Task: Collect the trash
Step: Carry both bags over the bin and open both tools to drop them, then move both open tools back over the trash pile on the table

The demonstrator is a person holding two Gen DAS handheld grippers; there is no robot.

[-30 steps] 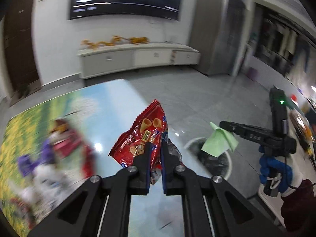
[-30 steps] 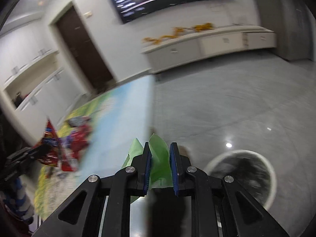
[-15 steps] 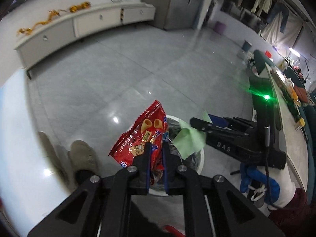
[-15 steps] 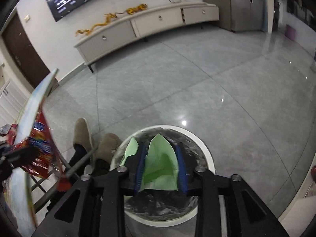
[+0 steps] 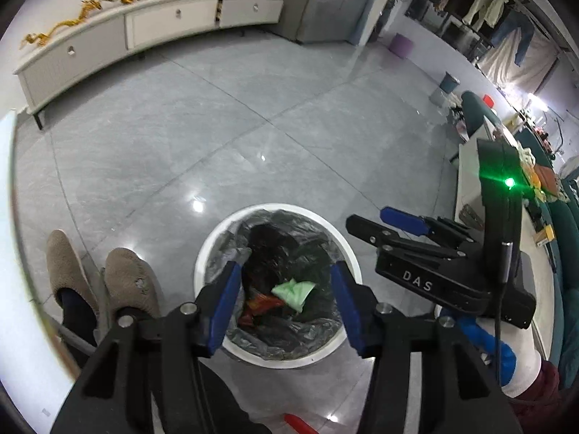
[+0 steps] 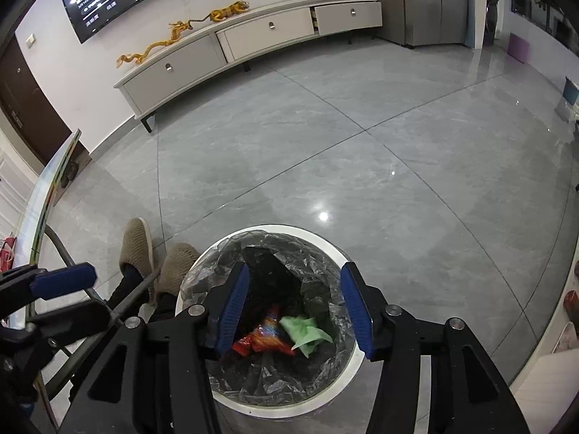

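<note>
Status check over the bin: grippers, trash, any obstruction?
Left gripper and right gripper opening, nothing between jaws. Red wrapper and green paper lie in the bin. Nothing in the way.

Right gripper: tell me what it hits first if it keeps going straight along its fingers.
Probably the trash in the bin: the right gripper, jaws opening and empty, points into the liner, at the green paper beside the red wrapper. Depth is unclear.
</note>
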